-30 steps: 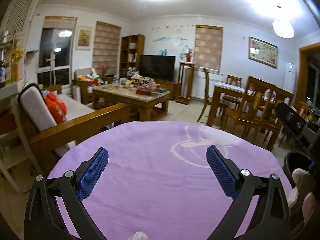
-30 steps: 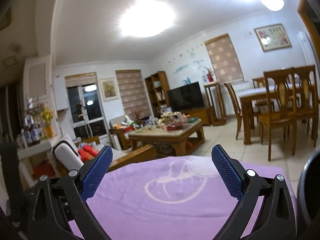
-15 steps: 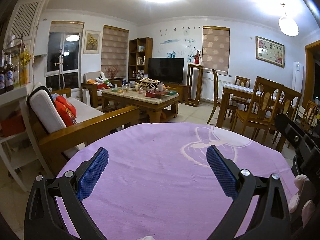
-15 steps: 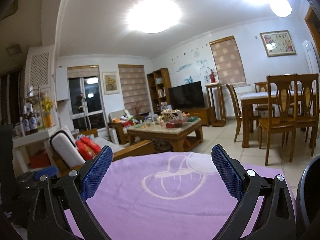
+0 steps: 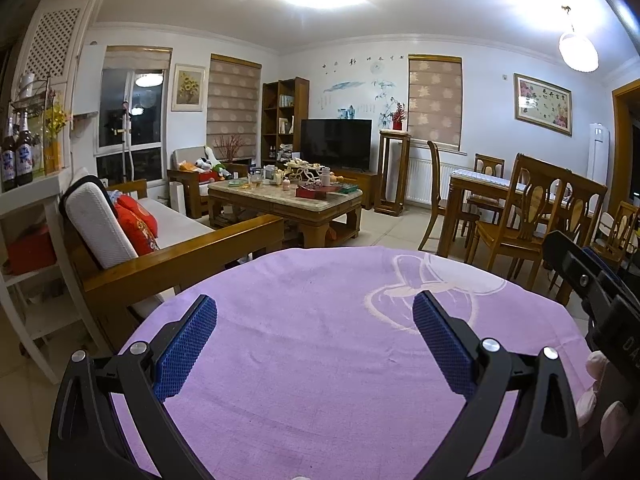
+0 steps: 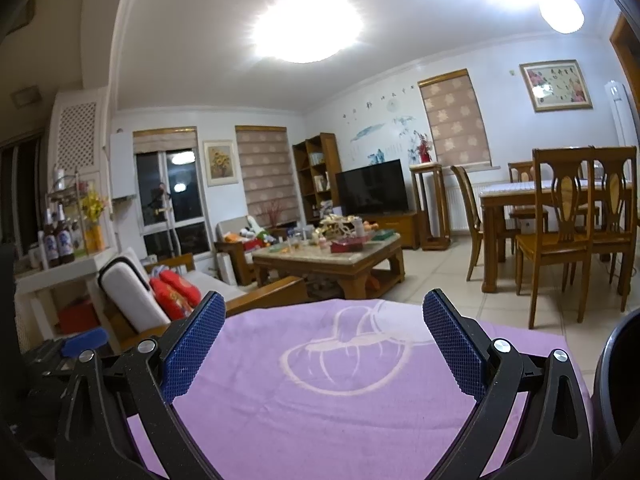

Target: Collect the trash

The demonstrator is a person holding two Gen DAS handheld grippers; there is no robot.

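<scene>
Both my left gripper [image 5: 315,336] and right gripper [image 6: 324,334] stand wide open and empty above the purple cloth [image 5: 320,360]. No trash shows, so I may close on cloth only.

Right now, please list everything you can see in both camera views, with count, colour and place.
tablecloth: one, purple with pale outline, directly under both grippers
sofa: one, wooden with white cushions, left
red cushions: two, on the sofa
coffee table: one, wooden, cluttered, centre
television: one, black, back wall
dining table: one, wooden, right
bottles: two, dark, left shelf
left gripper: open, empty
right gripper: open, empty
</scene>
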